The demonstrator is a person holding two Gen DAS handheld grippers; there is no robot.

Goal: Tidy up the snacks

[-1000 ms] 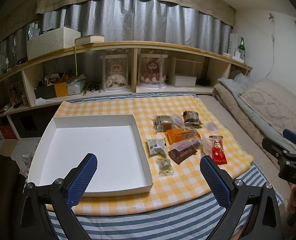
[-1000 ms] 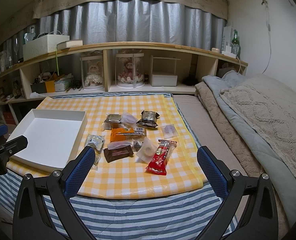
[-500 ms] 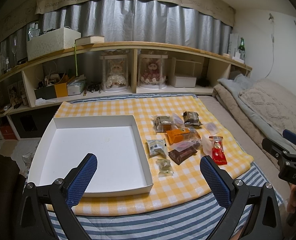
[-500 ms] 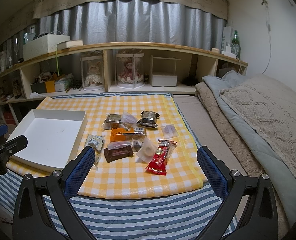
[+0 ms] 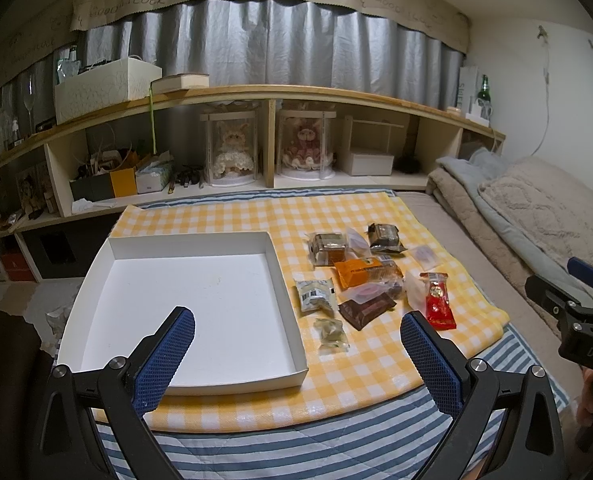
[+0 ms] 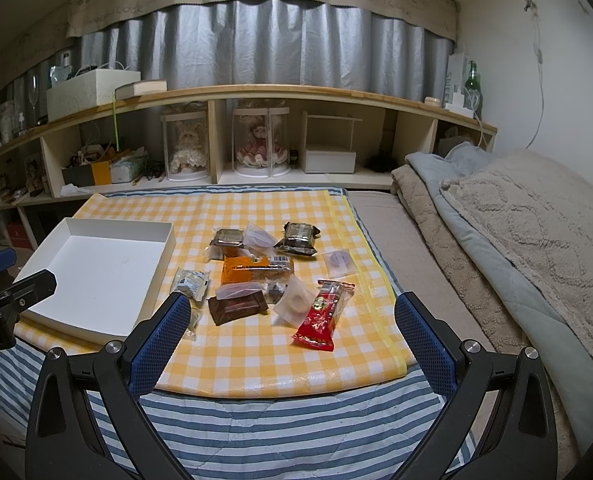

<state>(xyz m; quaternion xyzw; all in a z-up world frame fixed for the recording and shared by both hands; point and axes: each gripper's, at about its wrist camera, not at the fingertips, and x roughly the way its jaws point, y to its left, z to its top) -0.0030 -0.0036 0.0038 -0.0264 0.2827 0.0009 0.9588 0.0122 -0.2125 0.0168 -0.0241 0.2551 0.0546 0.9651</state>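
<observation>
Nothing is packed yet: the white tray (image 5: 200, 308) lies bare at about 9 o'clock on the yellow checked cloth (image 5: 256, 212), and the snacks sit in a loose cluster just beside its right wall, from roughly 12 to 3 o'clock in the left wrist view. Both claws are released and carry nothing; the left gripper (image 5: 296, 344) hovers over the tray's near right corner, and the right gripper (image 6: 288, 332) hangs above the cloth's near edge with the red packet (image 6: 323, 315) and the brown chocolate bar (image 6: 236, 307) straight ahead at 12 o'clock. I judge this the opening step, choosing a first piece. The next move calls for lowering 1 claw onto a packet that lies clear of its neighbours; the red packet and the small silver pouch (image 5: 315, 294) look easiest, while the orange packet (image 5: 366, 273) sits among overlapping wrappers. The tray wall must be cleared on the way in, the cloth ends close at 6 o'clock, and folded blankets (image 6: 516, 232) crowd 3 o'clock
</observation>
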